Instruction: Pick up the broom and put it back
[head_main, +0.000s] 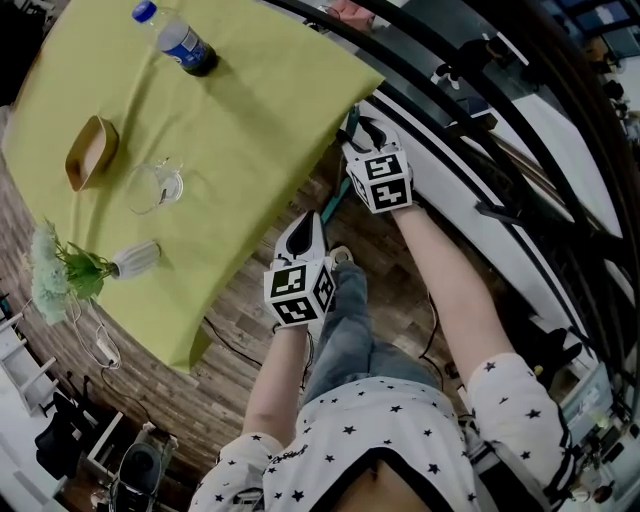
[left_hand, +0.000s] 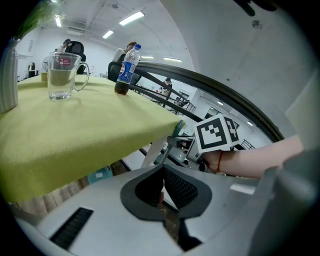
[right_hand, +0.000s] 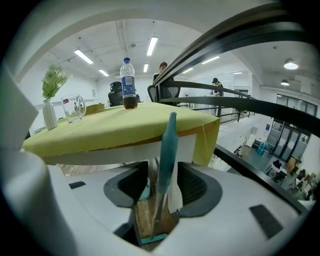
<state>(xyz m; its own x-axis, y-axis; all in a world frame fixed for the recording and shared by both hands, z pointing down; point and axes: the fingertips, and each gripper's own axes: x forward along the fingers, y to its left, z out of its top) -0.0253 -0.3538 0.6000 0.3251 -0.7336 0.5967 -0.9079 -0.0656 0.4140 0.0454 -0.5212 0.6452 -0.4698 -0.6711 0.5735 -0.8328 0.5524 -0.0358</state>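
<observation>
Left of my working area stands the table (head_main: 250, 120) under its yellow-green cloth, carrying a vase (head_main: 135, 260), a wooden bowl (head_main: 90, 150), a glass mug (head_main: 155, 185) and a bottle (head_main: 180, 40); none of these belongs to the task. The left gripper (head_main: 305, 232) hangs beside the table's near edge, above the plank floor, pointing forward and down. In the left gripper view its pads meet at the tips with nothing between them, so I treat it as closed and idle. Next to the right is the broom (right_hand: 168, 150). Its teal handle stands close to upright against the corner of the table, and in the right gripper view the shaft runs down to a teal head at floor level. The right gripper (head_main: 362, 130) sits at that corner with its jaws spread wide. The handle passes between them, closer to one pad than the other, and I see no pad pressing on it. I judge the put-back step to be at its release stage, with the broom appearing to rest on the floor and the table corner and not in a grip. The next move calls for drawing the right gripper straight back along its own line, keeping both pads clear of the shaft so that the handle is not nudged off the corner. Beyond it on the right runs a dark railing (head_main: 480, 110).
</observation>
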